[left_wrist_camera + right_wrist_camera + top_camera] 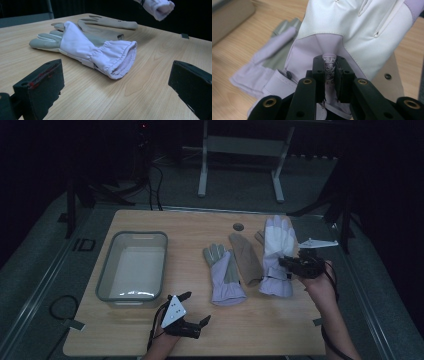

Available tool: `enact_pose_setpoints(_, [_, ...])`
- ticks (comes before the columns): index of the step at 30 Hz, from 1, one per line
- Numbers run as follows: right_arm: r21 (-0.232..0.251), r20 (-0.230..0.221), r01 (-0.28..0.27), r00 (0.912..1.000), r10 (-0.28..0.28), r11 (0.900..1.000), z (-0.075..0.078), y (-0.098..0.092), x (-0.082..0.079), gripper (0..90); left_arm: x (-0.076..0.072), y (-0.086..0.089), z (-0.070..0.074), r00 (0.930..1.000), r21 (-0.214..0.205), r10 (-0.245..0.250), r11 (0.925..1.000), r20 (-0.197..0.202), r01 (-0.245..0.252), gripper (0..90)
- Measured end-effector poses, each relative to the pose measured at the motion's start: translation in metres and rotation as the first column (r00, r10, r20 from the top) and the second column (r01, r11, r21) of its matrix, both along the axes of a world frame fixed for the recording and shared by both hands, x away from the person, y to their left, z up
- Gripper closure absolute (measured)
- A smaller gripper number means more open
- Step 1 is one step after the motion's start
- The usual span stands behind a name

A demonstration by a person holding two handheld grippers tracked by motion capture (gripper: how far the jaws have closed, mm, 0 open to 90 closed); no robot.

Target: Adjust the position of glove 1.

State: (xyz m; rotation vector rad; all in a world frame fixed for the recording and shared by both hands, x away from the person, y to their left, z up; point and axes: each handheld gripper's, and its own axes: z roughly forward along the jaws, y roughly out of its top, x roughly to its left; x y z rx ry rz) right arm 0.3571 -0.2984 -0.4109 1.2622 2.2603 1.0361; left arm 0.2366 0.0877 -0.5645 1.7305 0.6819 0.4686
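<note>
Pinching a fold near the cuff, the right claw [329,75] is clamped on the white glove [278,251] and holds it above the surface [250,330] by its right edge. At the near edge, the left claw [196,309] rests with jaws apart, a second glove [82,47] lying flat mid-surface before it.

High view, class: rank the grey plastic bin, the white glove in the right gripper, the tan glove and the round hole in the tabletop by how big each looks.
1. grey plastic bin
2. white glove, lifted nearer the camera, so its size is flattered
3. tan glove
4. round hole
</note>
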Motion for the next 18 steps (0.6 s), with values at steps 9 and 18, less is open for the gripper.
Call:
enact_pose_setpoints(9, [0.014, -0.01, -0.077, 0.9969, 0.078, 0.9969, 0.008, 0.054, 0.004, 80.0, 0.0, 0.0, 0.0, 1.0, 0.002, -0.002, 1.0, 0.002, 0.002, 0.1])
enact_pose_setpoints(18, [0.001, -0.038, -0.111, 0.9931, 0.111, 0.9938, 0.001, 0.103, 0.005, 79.9, 0.0, 0.0, 0.0, 1.0, 0.0, -0.005, 1.0, 0.003, 0.005, 0.1])
